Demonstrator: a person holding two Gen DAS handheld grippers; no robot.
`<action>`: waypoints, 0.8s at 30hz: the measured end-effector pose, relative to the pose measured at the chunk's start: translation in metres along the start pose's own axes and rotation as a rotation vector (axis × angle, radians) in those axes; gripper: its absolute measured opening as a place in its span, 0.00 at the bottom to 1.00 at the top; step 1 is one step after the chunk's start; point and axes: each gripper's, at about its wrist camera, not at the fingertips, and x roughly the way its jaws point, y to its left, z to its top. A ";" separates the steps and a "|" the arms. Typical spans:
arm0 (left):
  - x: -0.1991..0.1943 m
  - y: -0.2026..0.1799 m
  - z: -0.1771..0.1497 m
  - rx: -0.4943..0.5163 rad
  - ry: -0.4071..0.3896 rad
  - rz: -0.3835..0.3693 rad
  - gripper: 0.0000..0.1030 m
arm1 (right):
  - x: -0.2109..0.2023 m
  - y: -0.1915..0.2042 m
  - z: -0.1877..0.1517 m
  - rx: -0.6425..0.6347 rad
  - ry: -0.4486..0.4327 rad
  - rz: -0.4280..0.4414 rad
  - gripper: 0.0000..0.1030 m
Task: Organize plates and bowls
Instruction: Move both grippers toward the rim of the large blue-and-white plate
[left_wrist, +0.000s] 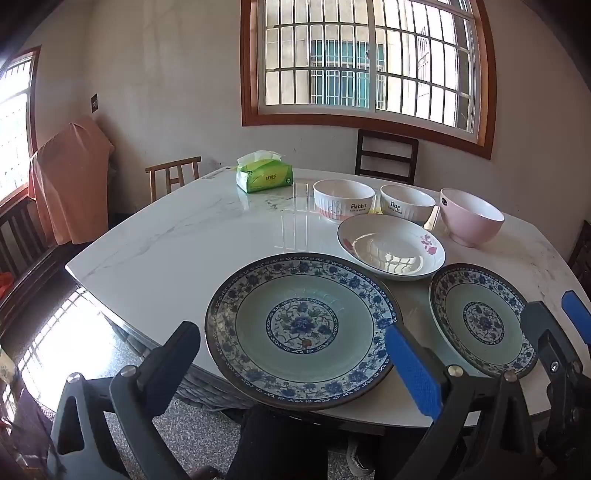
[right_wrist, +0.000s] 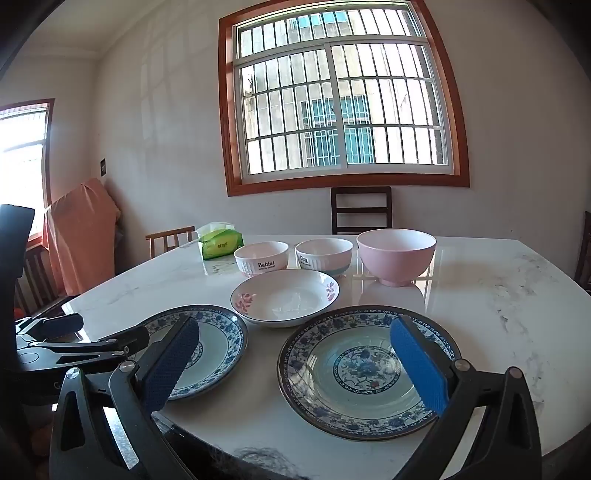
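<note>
Marble table (left_wrist: 155, 251) fills the middle of both views, white with grey veins, and all the crockery sits toward its near and right side. Biggest of the dishes is the large blue-patterned plate (left_wrist: 301, 328), low centre in the left wrist view and close to the table's near edge. Just right of it, apart from it, lies the small blue-patterned plate (left_wrist: 480, 317), which shows at lower centre-right of the right wrist view. Behind the gap between the two rests the shallow white floral dish (left_wrist: 391, 247). Further back stands a row of three: the Rabbit bowl (left_wrist: 343, 199), the Dog bowl (left_wrist: 406, 205) just beside it, and the pink bowl (left_wrist: 471, 216) at the right end. A green tissue pack (left_wrist: 264, 175) sits alone at upper centre, well apart from the dishes. The left gripper (left_wrist: 291, 373) hovers before the large plate, jaws spread wide with nothing between them. The right gripper (right_wrist: 295, 363) hangs over the near edge, jaws equally wide apart and empty, its right blue pad over the small plate in the picture.
</note>
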 end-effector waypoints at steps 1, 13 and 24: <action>-0.002 -0.001 -0.003 0.000 -0.004 0.004 0.99 | -0.001 -0.001 0.000 0.000 0.001 0.004 1.00; 0.003 0.012 0.000 -0.027 0.061 0.003 0.99 | -0.004 0.014 0.001 0.023 0.026 0.109 1.00; 0.007 0.018 -0.002 -0.038 0.081 0.001 0.99 | 0.010 -0.005 0.001 0.162 0.149 0.276 1.00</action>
